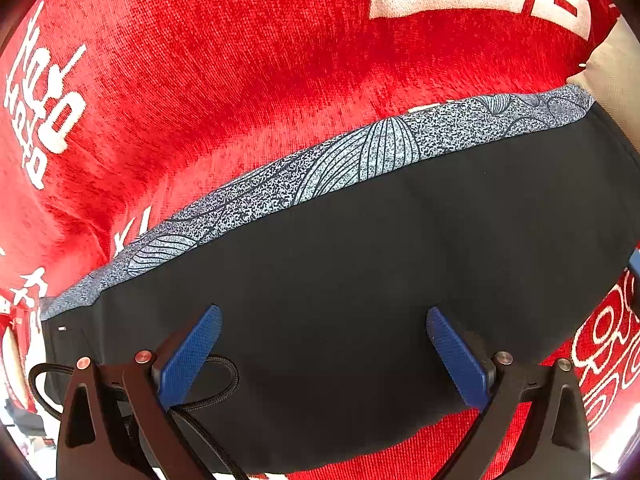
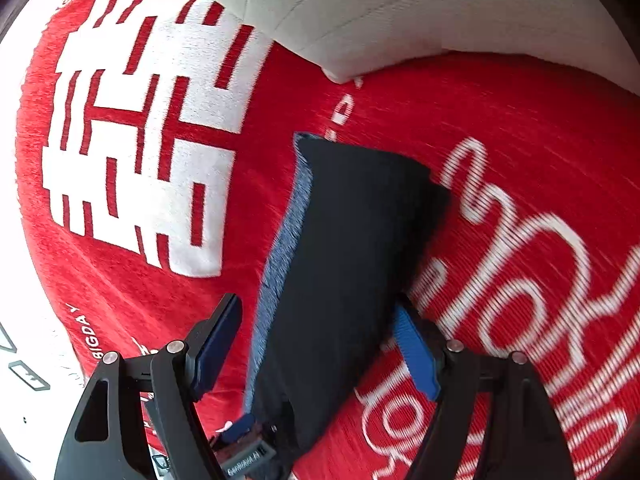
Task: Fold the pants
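Across the lower frame the pants (image 1: 380, 280) lie folded on the red blanket (image 1: 240, 80), my left gripper (image 1: 324, 356) and right gripper (image 2: 316, 348) both gaping, maybe one fold left

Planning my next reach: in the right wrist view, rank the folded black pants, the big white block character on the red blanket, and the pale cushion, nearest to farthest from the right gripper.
1. Folded black pants, between the fingers of the right gripper.
2. White block character, upper left.
3. Pale cushion, top.

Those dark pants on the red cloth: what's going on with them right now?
A person with a gripper in each hand is folding the pants, which lie in a flat dark bundle with a patterned blue edge on the red blanket. The left gripper and right gripper both stand open above them, holding nothing.
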Demonstrator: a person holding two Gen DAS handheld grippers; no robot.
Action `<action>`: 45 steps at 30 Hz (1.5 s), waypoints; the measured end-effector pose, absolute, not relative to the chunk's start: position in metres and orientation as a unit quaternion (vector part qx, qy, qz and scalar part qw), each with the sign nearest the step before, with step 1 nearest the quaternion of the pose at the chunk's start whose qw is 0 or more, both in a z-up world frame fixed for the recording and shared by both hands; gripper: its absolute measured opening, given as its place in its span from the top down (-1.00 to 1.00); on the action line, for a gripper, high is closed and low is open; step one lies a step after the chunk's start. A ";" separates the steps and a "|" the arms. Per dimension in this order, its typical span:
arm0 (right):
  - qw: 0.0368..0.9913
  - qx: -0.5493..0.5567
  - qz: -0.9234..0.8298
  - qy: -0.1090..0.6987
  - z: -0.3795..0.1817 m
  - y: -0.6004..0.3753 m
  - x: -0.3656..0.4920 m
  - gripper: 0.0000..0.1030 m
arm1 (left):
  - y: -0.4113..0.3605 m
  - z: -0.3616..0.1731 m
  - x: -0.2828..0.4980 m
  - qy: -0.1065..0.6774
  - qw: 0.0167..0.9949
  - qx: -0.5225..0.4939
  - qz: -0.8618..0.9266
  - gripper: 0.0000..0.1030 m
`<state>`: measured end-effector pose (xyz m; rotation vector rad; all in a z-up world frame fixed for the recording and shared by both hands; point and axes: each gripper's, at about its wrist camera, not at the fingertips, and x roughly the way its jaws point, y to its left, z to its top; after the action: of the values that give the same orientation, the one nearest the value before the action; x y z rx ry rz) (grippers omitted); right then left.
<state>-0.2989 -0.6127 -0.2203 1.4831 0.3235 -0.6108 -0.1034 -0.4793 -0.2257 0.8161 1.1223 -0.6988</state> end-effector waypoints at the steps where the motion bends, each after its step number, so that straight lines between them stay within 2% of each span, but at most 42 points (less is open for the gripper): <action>1: 0.687 0.660 -0.270 0.141 -0.220 -0.614 -0.297 -0.53 | -0.479 -0.225 -0.104 0.507 0.714 0.367 -0.315 -1.00; 8: 0.708 0.641 -0.264 0.136 -0.221 -0.623 -0.275 -0.53 | -0.484 -0.213 -0.106 0.514 0.712 0.361 -0.314 -1.00; 17: 0.659 0.680 -0.297 0.124 -0.221 -0.598 -0.319 -0.48 | -0.490 -0.206 -0.108 0.513 0.715 0.362 -0.309 -1.00; 24: 0.683 0.661 -0.282 0.132 -0.222 -0.627 -0.276 -0.50 | -0.489 -0.196 -0.103 0.512 0.731 0.341 -0.295 -1.00; 25: 0.683 0.663 -0.275 0.137 -0.222 -0.630 -0.272 -0.45 | -0.490 -0.194 -0.104 0.512 0.734 0.334 -0.296 -1.00; 26: 0.677 0.671 -0.266 0.143 -0.223 -0.633 -0.271 -0.14 | -0.492 -0.193 -0.105 0.513 0.735 0.330 -0.297 -1.00; 27: 0.671 0.678 -0.261 0.151 -0.225 -0.634 -0.270 0.50 | -0.494 -0.194 -0.108 0.513 0.735 0.328 -0.299 -1.00; 28: 0.664 0.682 -0.258 0.163 -0.227 -0.635 -0.270 0.74 | -0.497 -0.197 -0.112 0.514 0.733 0.330 -0.301 -1.00; 32: 0.688 0.650 -0.258 0.195 -0.208 -0.632 -0.267 0.74 | -0.500 -0.223 -0.132 0.504 0.732 0.344 -0.304 -1.00; 37: 0.750 0.574 -0.232 0.234 -0.158 -0.614 -0.236 0.74 | -0.491 -0.224 -0.129 0.510 0.740 0.308 -0.312 -1.00; 45: 0.800 0.478 -0.207 0.298 -0.113 -0.576 -0.179 0.74 | -0.478 -0.226 -0.125 0.496 0.743 0.284 -0.348 -1.00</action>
<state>-0.1794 -0.5760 -0.1133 1.0245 0.6394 -0.4430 -0.1246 -0.4784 -0.2264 0.6219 1.0858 -0.7619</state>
